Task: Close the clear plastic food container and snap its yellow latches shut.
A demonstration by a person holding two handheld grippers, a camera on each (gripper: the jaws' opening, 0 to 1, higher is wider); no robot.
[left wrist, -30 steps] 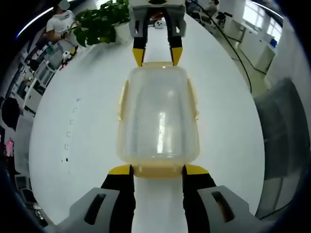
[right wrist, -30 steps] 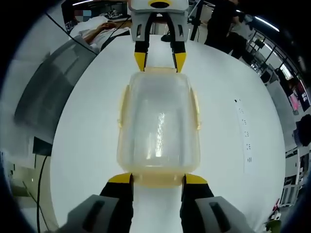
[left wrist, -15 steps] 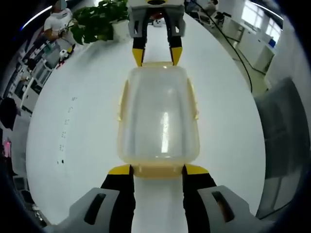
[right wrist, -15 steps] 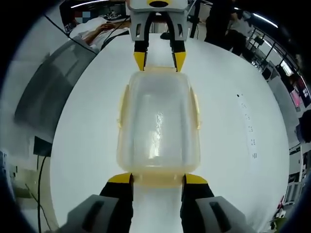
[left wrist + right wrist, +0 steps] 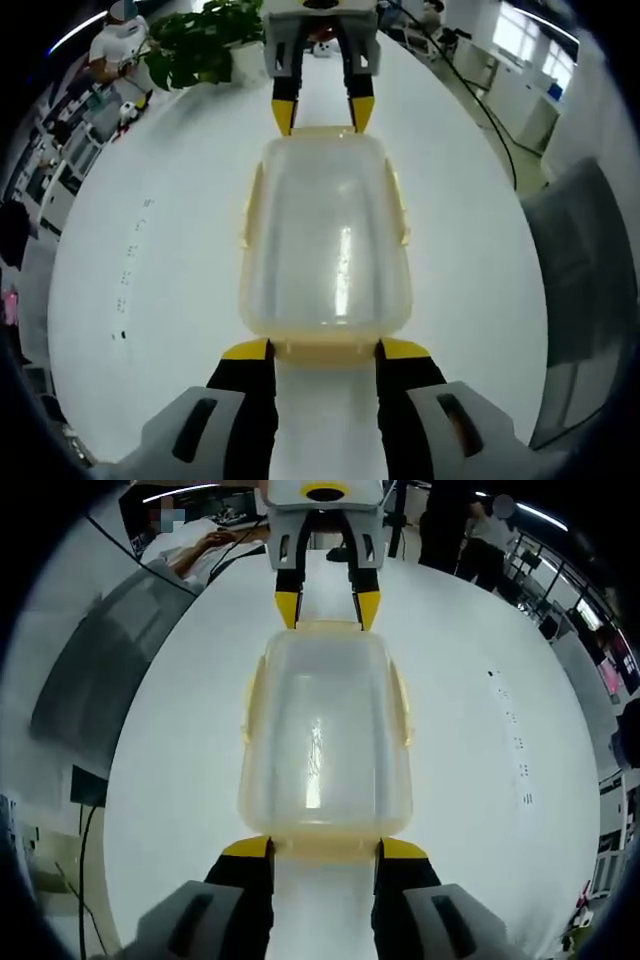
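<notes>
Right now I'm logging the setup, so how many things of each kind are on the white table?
Container: 1
Grippers, left gripper and right gripper: 2
Potted plant: 1
Total: 4

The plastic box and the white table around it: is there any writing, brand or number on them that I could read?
None can be read.
The clear box with its yellow latches carries no label, brand or number.
The white table bears a row of small dark marks, also seen in the right gripper view; they are too small to read or even identify as text.
The tongs show no lettering.
</notes>
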